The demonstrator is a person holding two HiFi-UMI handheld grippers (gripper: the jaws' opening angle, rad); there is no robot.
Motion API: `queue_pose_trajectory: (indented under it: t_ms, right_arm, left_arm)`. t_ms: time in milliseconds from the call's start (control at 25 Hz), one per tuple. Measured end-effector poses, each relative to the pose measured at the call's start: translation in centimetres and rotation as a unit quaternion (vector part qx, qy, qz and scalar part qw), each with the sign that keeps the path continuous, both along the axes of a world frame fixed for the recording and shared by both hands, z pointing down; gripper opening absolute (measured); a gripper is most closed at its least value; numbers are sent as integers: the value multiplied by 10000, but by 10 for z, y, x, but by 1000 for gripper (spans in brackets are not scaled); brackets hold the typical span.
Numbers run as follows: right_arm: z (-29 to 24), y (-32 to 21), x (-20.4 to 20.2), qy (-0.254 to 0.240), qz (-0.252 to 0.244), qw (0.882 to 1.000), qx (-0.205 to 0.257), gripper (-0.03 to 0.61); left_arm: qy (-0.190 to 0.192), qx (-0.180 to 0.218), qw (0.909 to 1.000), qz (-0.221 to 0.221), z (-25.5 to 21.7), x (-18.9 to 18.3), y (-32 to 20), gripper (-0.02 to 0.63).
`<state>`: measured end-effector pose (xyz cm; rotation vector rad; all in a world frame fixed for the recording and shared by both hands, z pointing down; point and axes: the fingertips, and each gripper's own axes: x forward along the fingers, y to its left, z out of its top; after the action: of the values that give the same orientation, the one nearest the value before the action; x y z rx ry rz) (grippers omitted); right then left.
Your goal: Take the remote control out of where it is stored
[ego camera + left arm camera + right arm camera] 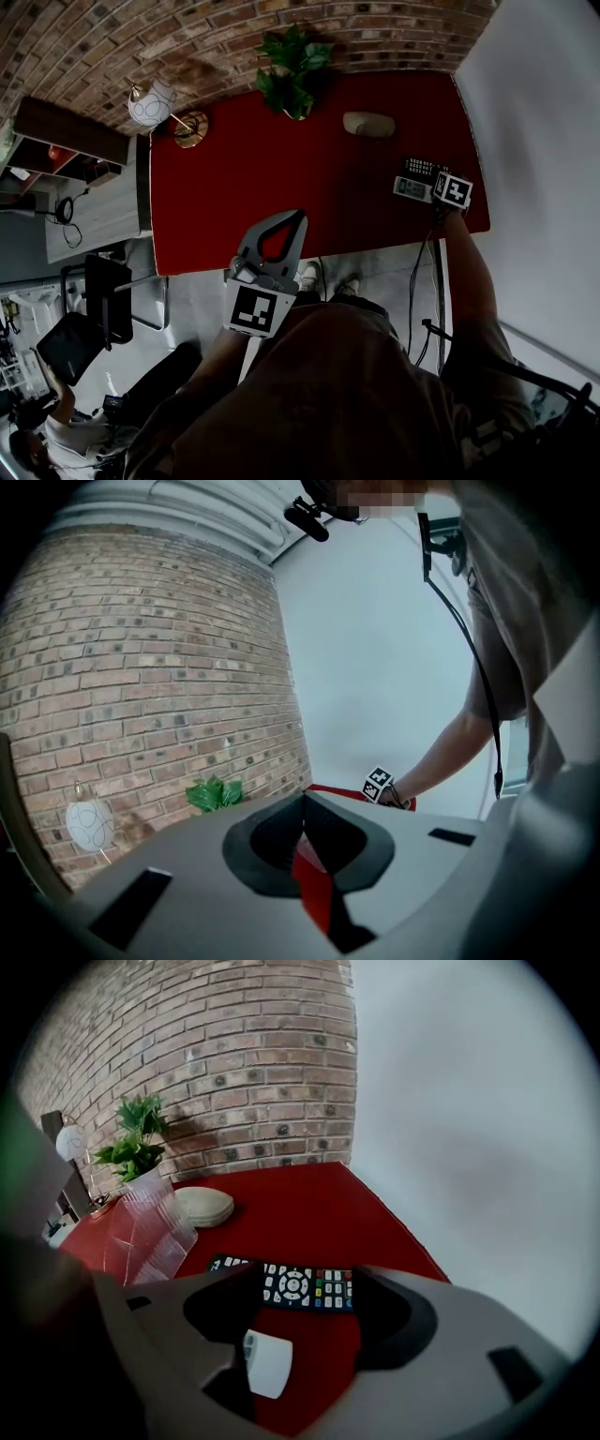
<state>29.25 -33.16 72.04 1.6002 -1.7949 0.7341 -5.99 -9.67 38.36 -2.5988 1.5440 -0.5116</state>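
**Two remotes lie out on the red bench [281,187] with our right hand-held gripper [309,1326] open over them.**

We hold the right hand-held gripper low at the bench's right end, its jaws wide apart. The end of a white remote [265,1363] lies between them, close to the left jaw and not clamped. Just past the jaw tips the black remote control [300,1286] lies flat, buttons up, outside the clear plastic holder [145,1234] that stands to its left. A beige oval object [206,1206] and a potted plant [136,1143] sit farther back, toward the brick wall [253,1063]. Our left hand-held gripper [303,808] is raised at the bench's near edge, jaws pressed together on nothing.
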Motion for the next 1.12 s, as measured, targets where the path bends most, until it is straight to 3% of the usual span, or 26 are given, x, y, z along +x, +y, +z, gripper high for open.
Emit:
queue_pose_trajectory:
  t_ms: [680, 1000, 1120]
  right_arm:
    - [-18, -3, -10, -179, -37, 9997, 168, 279]
    - [-67, -7, -25, -493, -195, 9964, 658, 279]
    - [-99, -7, -35, -658, -314, 9925, 978, 279]
  left_arm:
    - [26, 32, 10000, 66, -2, -2, 9, 11]
    - [91, 72, 9999, 98, -2, 0, 11, 11]
    - [206, -116, 9997, -22, 5, -6, 11, 9]
